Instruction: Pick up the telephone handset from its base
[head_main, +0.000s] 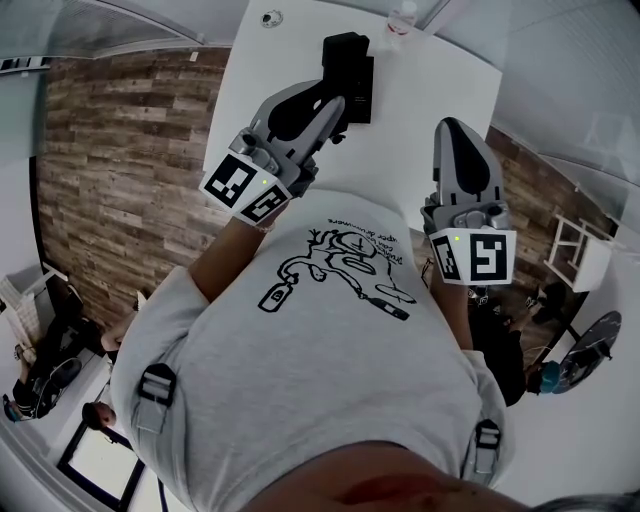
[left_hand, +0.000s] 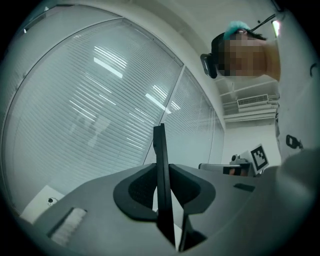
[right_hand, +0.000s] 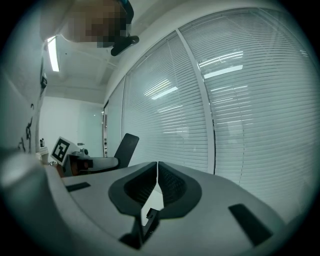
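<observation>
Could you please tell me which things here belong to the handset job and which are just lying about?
Belonging to the job:
- telephone handset, clamped in the left gripper jaws
- telephone base on the white table

Lying about:
- clear bottle
- small round object
- right gripper, jaws shut, empty

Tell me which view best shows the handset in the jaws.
The left gripper view: the handset stands edge-on, close up, clamped between the left gripper's jaws. The right gripper view shows it small, slanting up from that gripper at a distance. The head view gives only a dark shape beyond the gripper.
</observation>
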